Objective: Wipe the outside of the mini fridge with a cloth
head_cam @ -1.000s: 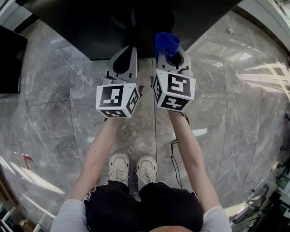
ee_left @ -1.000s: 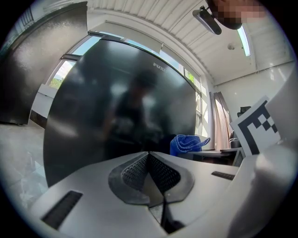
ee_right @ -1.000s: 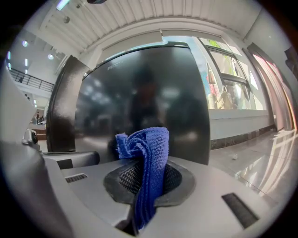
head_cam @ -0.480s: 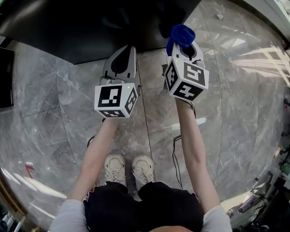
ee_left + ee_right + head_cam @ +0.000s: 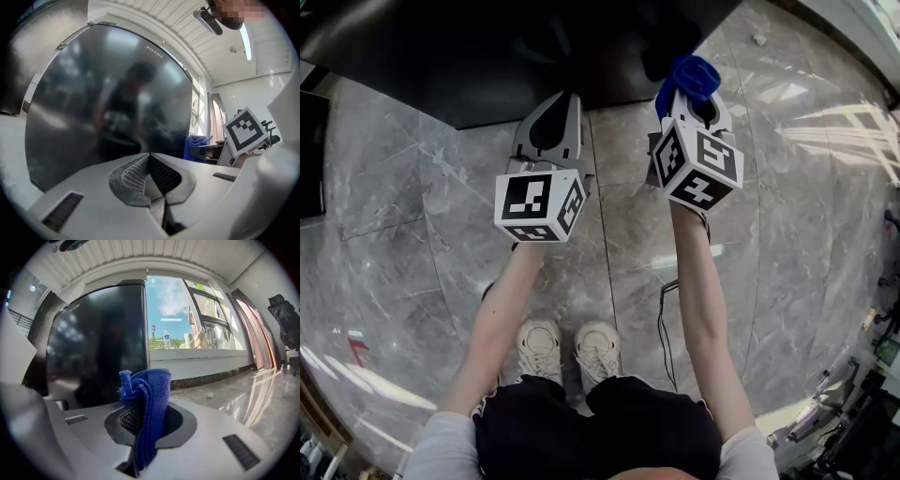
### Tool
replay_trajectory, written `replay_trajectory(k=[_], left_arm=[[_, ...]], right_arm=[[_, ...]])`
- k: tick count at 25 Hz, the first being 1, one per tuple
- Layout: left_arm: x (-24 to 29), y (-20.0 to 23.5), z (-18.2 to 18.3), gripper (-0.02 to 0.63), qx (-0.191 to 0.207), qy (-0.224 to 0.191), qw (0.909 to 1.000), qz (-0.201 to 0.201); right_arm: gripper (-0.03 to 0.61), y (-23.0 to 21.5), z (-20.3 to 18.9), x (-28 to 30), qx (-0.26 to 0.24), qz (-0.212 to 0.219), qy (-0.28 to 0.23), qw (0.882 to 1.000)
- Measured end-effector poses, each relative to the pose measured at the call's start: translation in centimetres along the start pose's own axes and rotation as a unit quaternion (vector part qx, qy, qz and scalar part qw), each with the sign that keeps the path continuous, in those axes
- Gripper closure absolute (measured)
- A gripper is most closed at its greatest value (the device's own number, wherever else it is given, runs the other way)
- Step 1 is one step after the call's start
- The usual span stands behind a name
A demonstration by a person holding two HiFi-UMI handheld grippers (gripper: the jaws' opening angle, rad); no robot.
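Note:
The mini fridge point(image 5: 516, 56) is a glossy black box at the top of the head view; its dark door point(image 5: 108, 98) fills the left gripper view and stands at the left of the right gripper view point(image 5: 98, 343). My right gripper point(image 5: 692, 89) is shut on a bunched blue cloth point(image 5: 687, 77), which sticks out past the jaws point(image 5: 147, 399) just short of the fridge's right front corner. My left gripper point(image 5: 551, 111) is shut with nothing in it, its tips point(image 5: 150, 157) close to the fridge front.
Grey marble floor point(image 5: 412, 225) lies all around. A second dark cabinet point(image 5: 307, 150) stands at the far left. A cable point(image 5: 661, 319) trails on the floor by the person's feet. Windows and a low sill point(image 5: 201, 357) are to the fridge's right.
The right gripper with the cloth has moved right and up toward the fridge's corner. The left gripper has stayed almost still.

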State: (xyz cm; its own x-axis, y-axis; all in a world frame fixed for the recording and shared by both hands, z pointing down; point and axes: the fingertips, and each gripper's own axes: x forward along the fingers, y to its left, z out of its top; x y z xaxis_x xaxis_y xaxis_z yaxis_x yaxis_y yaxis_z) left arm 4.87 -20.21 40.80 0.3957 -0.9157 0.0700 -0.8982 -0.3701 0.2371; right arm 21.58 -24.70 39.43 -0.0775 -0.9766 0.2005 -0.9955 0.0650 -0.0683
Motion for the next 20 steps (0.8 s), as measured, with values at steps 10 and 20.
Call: replay_trajectory(k=[10, 20], left_arm=[[-0.5, 1.4, 0.7, 0.609, 0.002, -0.005, 0.9999, 0.009], [-4.9, 6.8, 2.6, 0.609, -0.004, -0.024, 0.9967, 0.078]], right_arm=[[0.526, -1.9, 0.1, 0.3, 0.026, -0.033, 0.006, 0.999], [0.526, 4.1, -2.2, -2.4, 0.035, 0.022, 0.026, 0.999]])
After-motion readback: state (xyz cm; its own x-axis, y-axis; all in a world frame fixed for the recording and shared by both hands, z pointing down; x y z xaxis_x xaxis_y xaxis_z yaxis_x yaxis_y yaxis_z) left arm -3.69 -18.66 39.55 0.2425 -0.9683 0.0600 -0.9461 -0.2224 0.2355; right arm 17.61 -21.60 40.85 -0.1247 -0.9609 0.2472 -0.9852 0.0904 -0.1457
